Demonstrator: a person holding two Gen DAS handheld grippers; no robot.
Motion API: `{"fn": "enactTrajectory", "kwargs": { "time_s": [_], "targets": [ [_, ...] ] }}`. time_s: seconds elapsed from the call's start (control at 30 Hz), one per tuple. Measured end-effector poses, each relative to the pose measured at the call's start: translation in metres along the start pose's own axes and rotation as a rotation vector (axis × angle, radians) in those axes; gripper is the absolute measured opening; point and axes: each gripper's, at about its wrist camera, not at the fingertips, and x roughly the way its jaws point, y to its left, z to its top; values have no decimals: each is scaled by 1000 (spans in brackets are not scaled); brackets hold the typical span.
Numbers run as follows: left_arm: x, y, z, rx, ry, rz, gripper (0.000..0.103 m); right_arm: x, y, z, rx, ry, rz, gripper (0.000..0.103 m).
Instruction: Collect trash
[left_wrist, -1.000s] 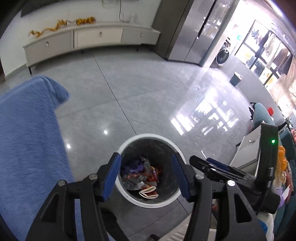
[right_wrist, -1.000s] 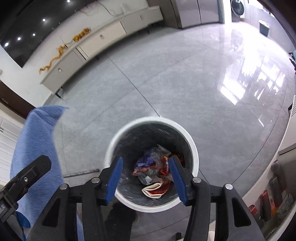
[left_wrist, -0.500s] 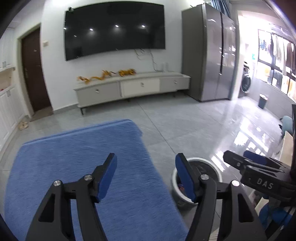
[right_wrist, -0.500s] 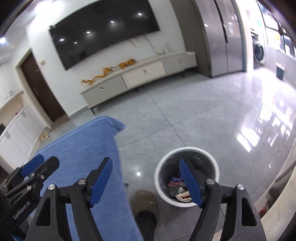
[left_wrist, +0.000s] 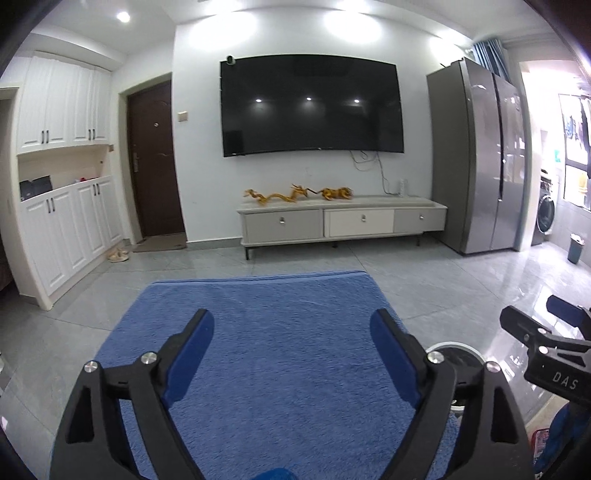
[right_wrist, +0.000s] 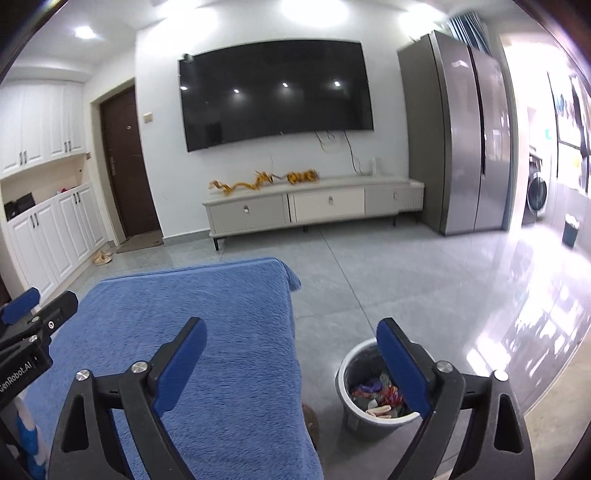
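A grey trash bin with a white rim (right_wrist: 345, 373) stands on the floor right of the blue-covered table; crumpled wrappers (right_wrist: 373, 393) lie inside it. In the left wrist view only a bit of its rim (left_wrist: 460, 347) shows behind the right finger. My left gripper (left_wrist: 291, 354) is open and empty above the blue cloth (left_wrist: 288, 325). My right gripper (right_wrist: 291, 360) is open and empty, held over the cloth's right edge (right_wrist: 258, 332), left of and above the bin. No loose trash shows on the cloth.
A TV cabinet (left_wrist: 340, 221) with yellow dragon figures stands at the far wall under a big TV (left_wrist: 310, 107). A grey fridge (left_wrist: 476, 162) is at the right, white cupboards (left_wrist: 62, 229) and a dark door at the left. A small bin (left_wrist: 575, 248) stands far right.
Both grippers have risen and tilted up from looking down into the bin to looking across the room. They stay open and empty. The left one has moved left over the blue cloth.
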Motion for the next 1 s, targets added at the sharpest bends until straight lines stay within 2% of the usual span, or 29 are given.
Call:
{"fn": "enactTrajectory", "kwargs": {
  "time_s": [0.23,0.47,0.7,1.0],
  "targets": [
    [-26,22,-9,-46,-50,40,91,-19,28,-11,-79,-46,-4,101],
    [-33,32,-15,-51,-79,85,91,-34,40,-20,-106,-108,-38,103],
    [-33,31,-22,-43,-68,78,91,-34,37,-29,-106,-128,-64,103],
    [-22,32,-29,-39,-27,50,91,-17,26,-40,-90,-87,-83,103]
  ]
}}
